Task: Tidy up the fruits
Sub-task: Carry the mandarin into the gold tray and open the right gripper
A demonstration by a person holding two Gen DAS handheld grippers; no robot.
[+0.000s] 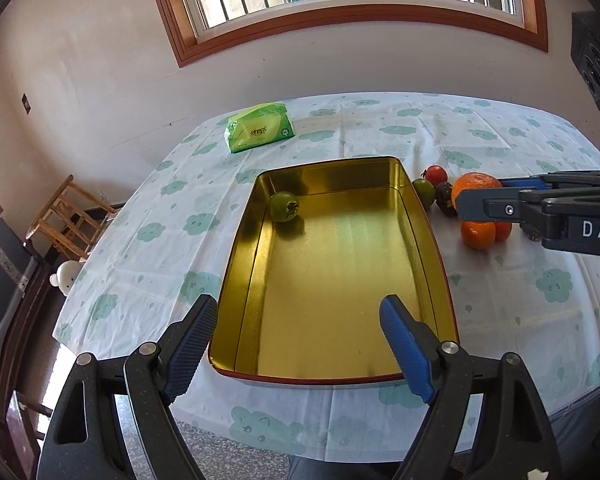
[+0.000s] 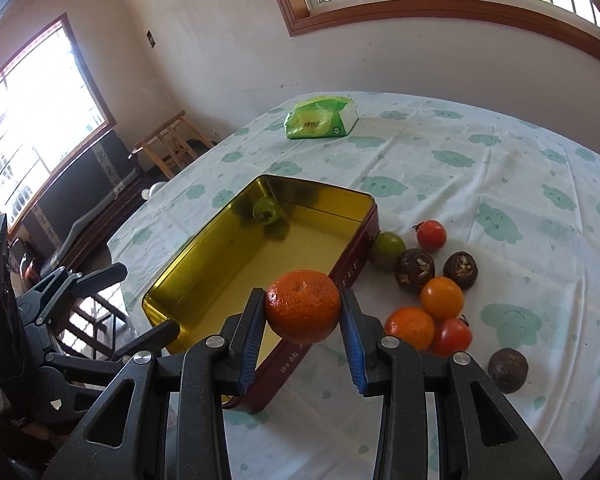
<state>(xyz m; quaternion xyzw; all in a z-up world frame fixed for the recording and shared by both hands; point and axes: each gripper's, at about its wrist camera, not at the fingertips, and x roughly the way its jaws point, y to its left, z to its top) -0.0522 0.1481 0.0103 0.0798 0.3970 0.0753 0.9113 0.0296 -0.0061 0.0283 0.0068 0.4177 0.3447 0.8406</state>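
Right gripper [image 2: 303,312] fingers clamped; left gripper [image 1: 296,344] fingers spread, empty.

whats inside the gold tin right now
One green tomato sits in a far corner of the tin; the rest of its floor shows bare in the left wrist view. In the right wrist view, the held orange and the right claw cover part of it.

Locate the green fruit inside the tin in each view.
Left wrist: green fruit sits in the tin's far left corner, left of centre.
Right wrist: same fruit, same far corner, upper middle.
Shared landmark: green tissue pack beyond the tin.
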